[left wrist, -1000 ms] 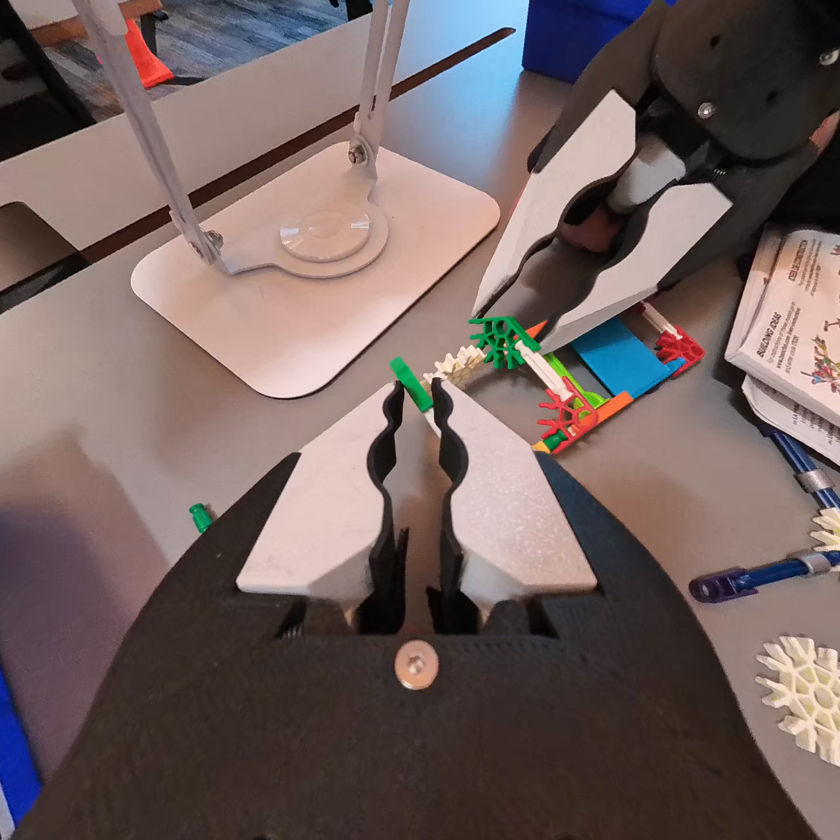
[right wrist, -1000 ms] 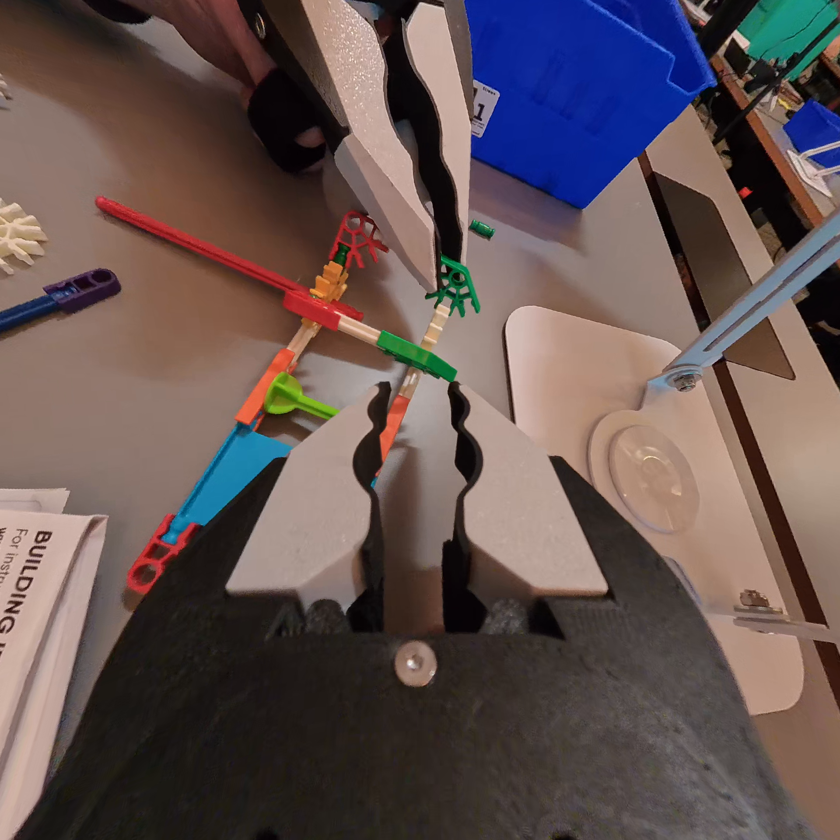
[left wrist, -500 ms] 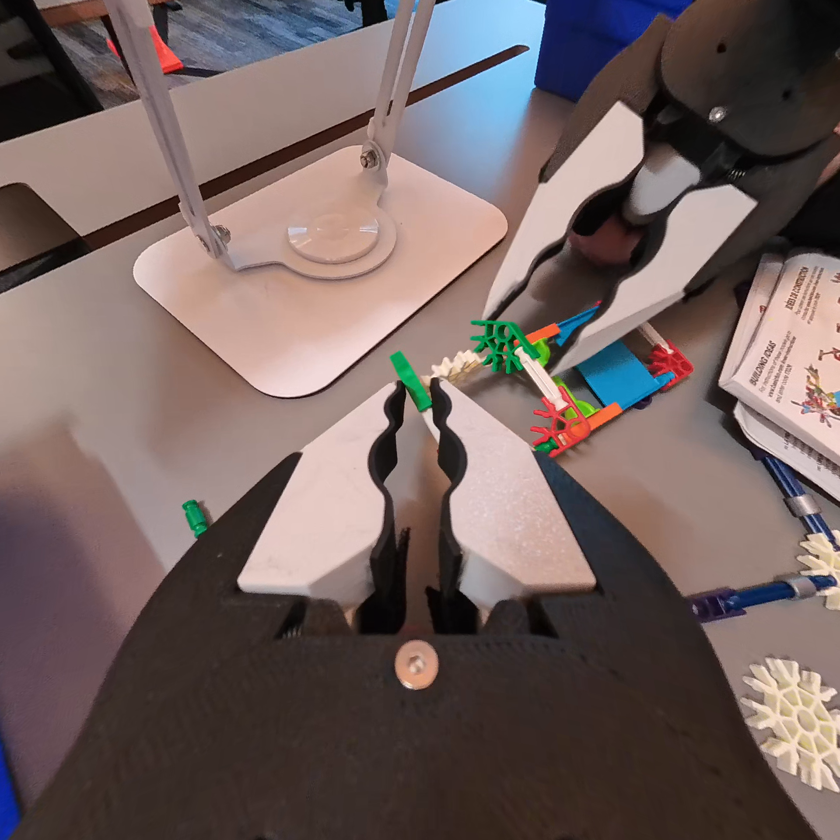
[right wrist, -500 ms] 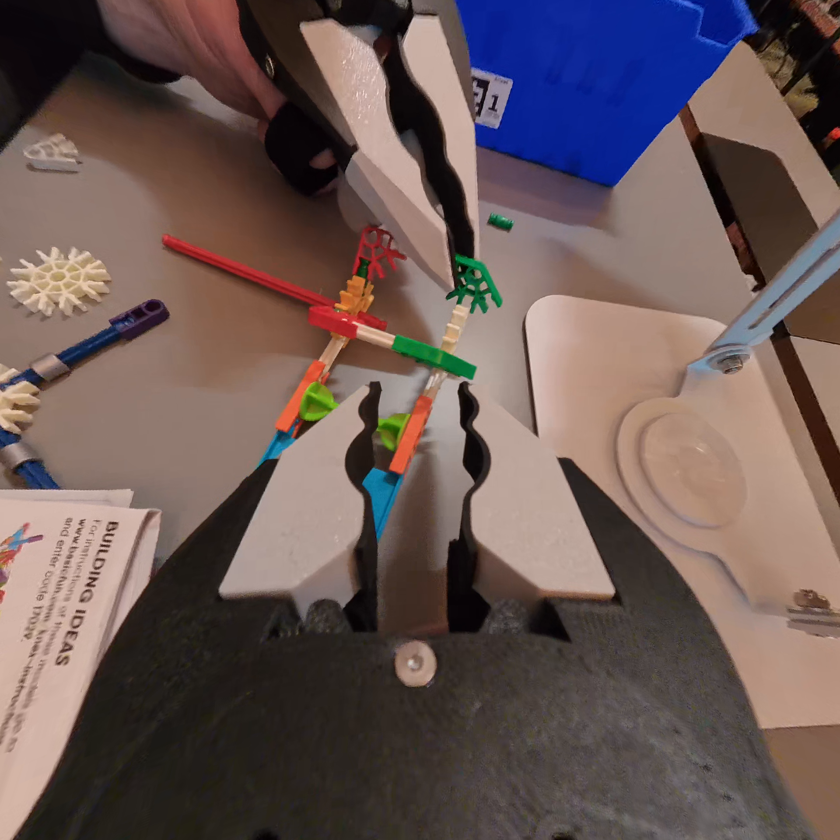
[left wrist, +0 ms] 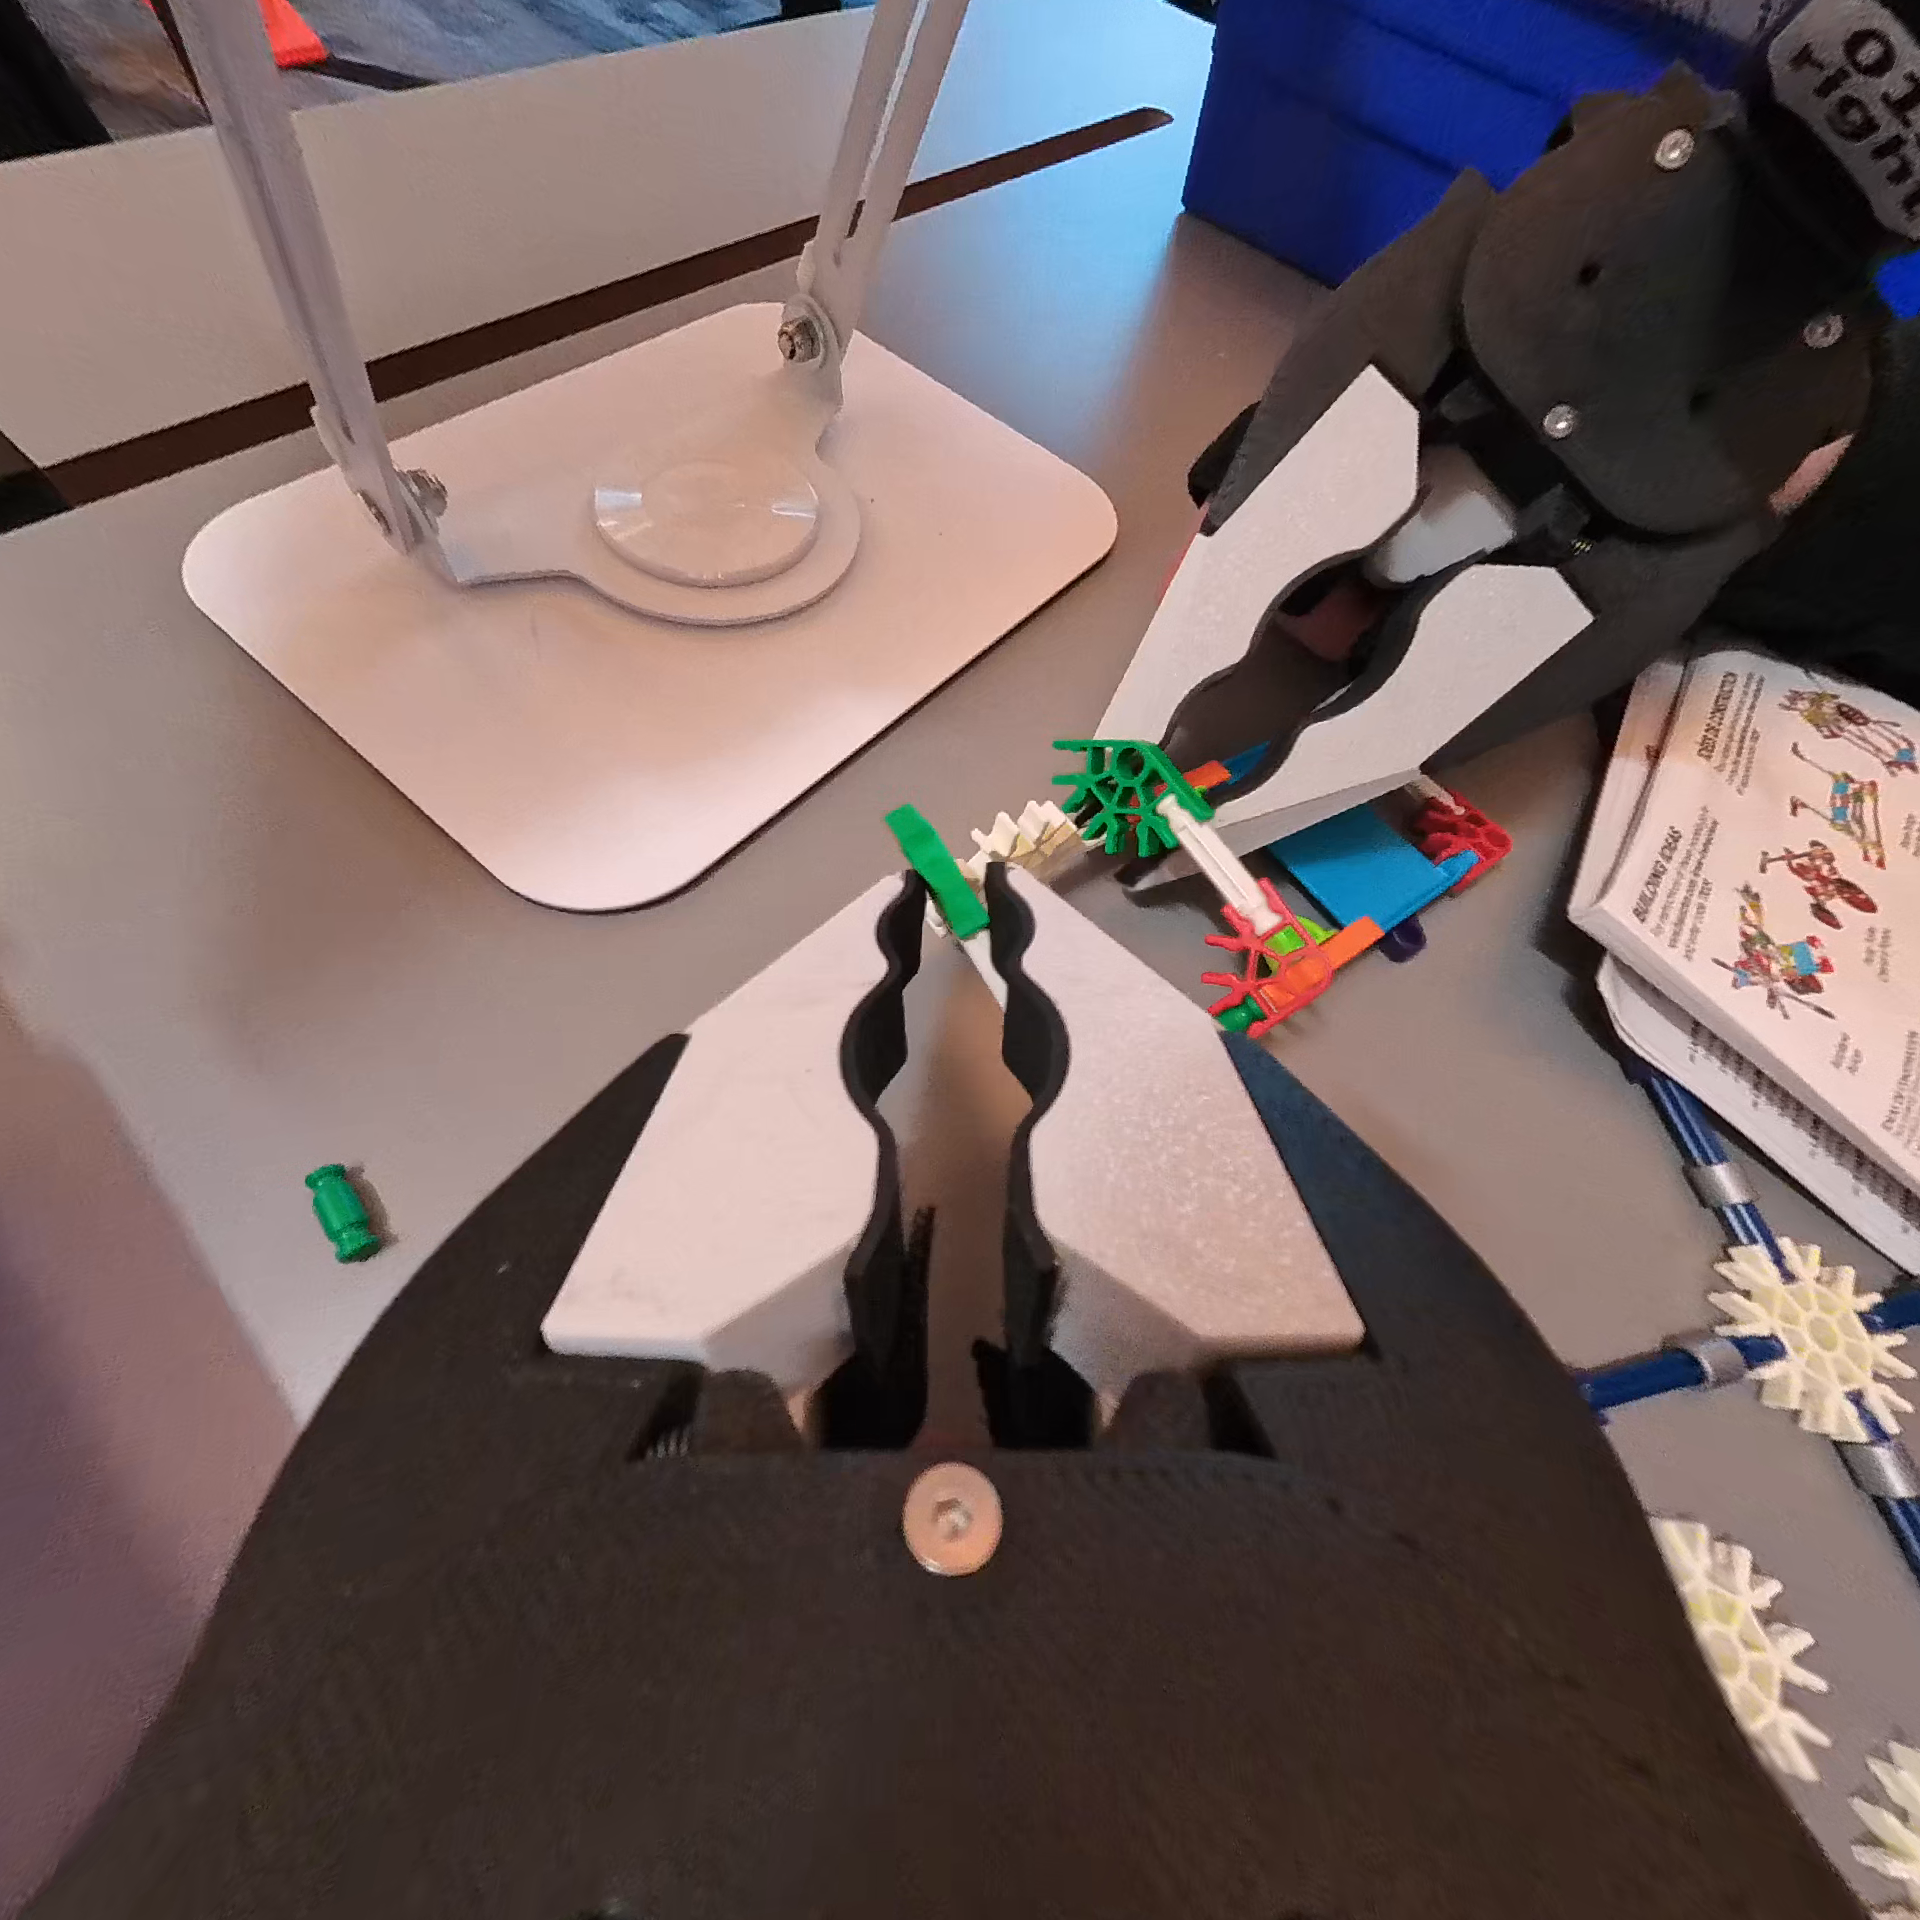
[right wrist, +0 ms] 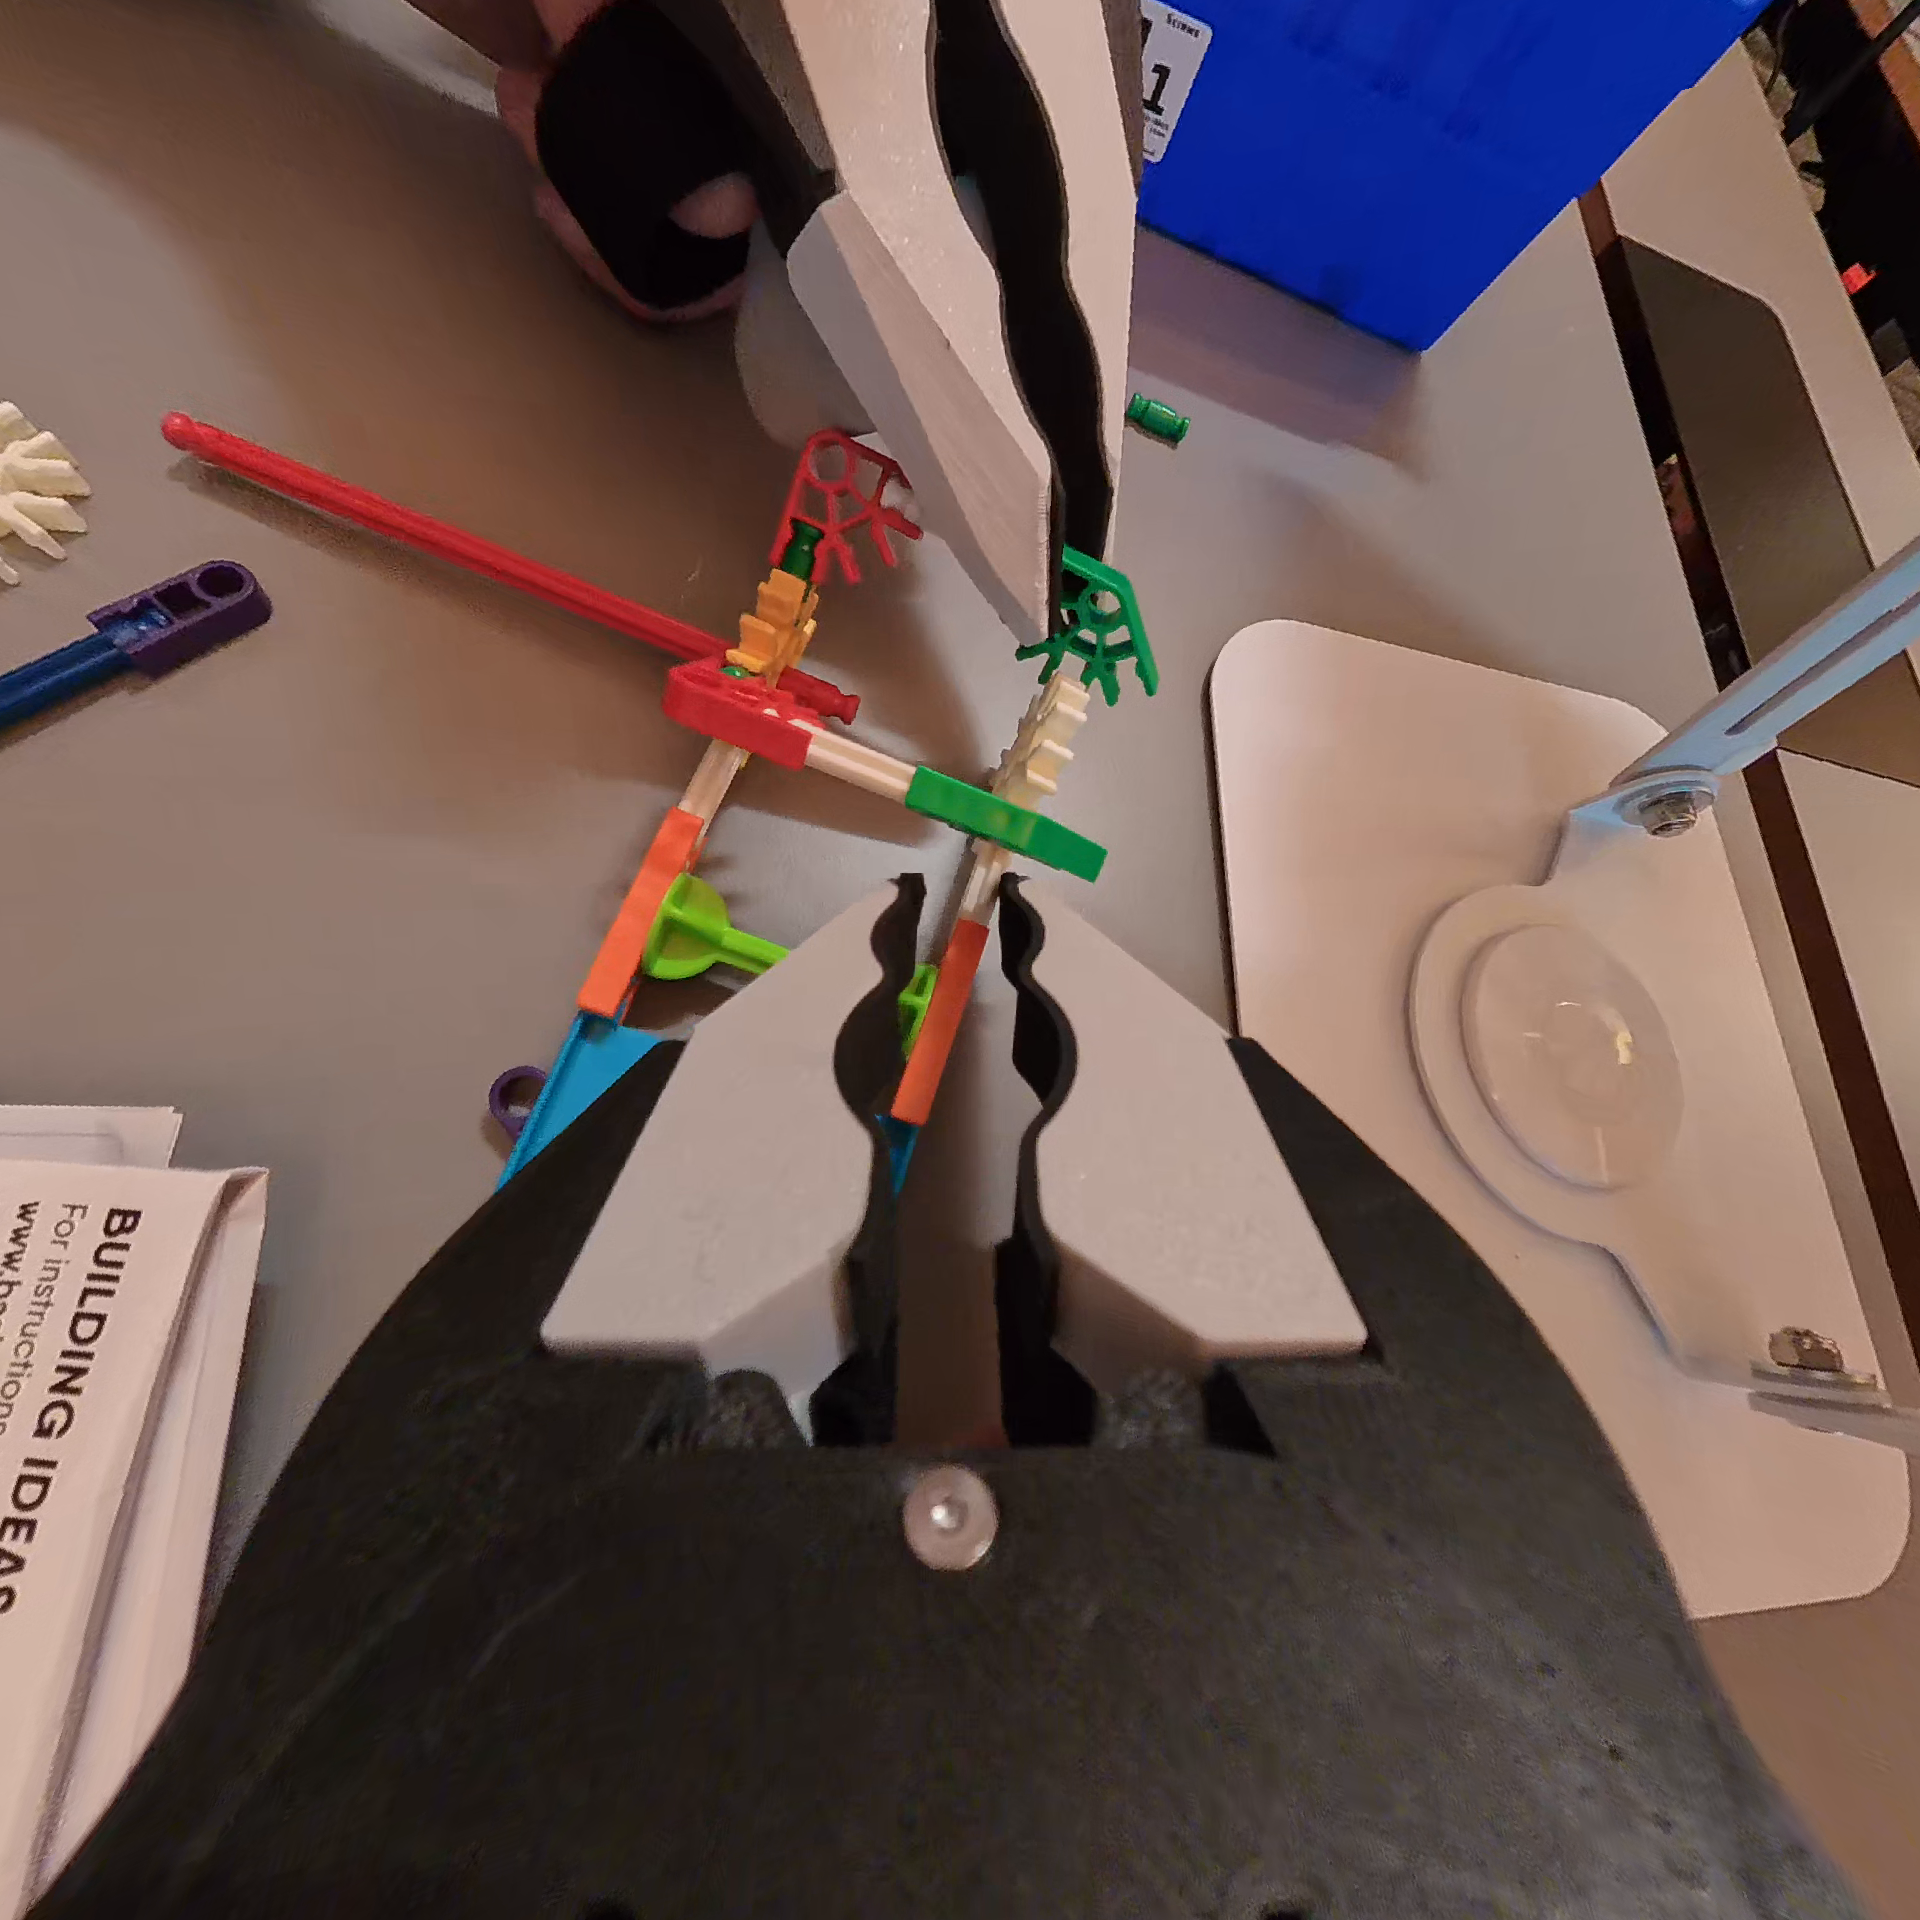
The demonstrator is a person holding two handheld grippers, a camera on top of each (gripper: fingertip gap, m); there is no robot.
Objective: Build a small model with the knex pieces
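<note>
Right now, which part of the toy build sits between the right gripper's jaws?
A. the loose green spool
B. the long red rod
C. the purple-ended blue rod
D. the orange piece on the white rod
D: in the right wrist view the right gripper has its jaws on either side of the orange piece, while the red rod, green spool and purple-ended rod lie apart.
</note>
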